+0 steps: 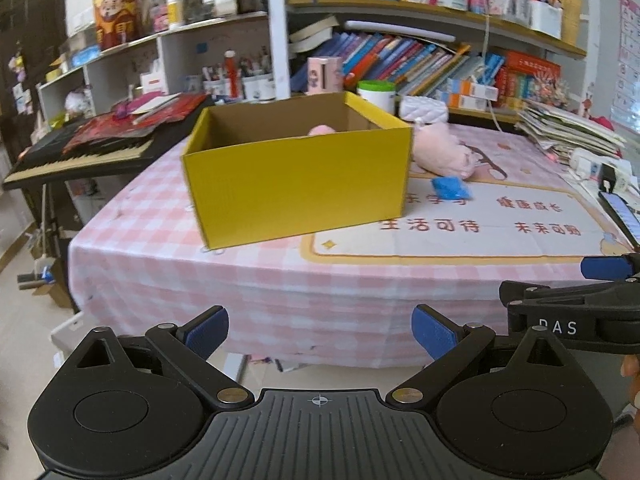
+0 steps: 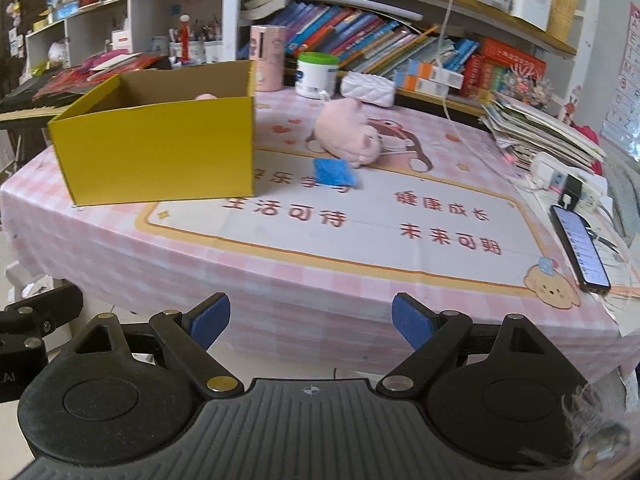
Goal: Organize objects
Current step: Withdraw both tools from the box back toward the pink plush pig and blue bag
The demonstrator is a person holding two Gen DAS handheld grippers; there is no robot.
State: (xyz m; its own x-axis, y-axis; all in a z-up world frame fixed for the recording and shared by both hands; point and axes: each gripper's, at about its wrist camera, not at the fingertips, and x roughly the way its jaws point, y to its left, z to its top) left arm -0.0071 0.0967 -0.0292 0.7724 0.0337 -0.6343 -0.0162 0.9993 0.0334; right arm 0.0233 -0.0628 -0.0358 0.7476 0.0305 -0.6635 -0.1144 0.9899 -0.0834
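A yellow cardboard box (image 1: 296, 184) (image 2: 160, 148) stands open on the pink checked tablecloth (image 1: 280, 288), with something pink (image 1: 322, 130) showing inside it. To its right lie a pink plush toy (image 1: 442, 150) (image 2: 348, 134) and a small blue packet (image 1: 450, 188) (image 2: 334, 172). My left gripper (image 1: 320, 334) is open and empty, held off the table's near edge. My right gripper (image 2: 312, 326) is also open and empty, short of the table edge; part of it (image 1: 576, 312) shows at the right of the left wrist view.
A phone (image 2: 580, 248) lies near the table's right edge beside a power strip (image 2: 560, 182) and a paper stack (image 2: 540, 128). A white jar (image 2: 316, 74), pink cylinder (image 2: 268, 58) and white pouch (image 2: 370, 88) stand behind. Bookshelves line the back; a keyboard (image 1: 80, 156) sits left.
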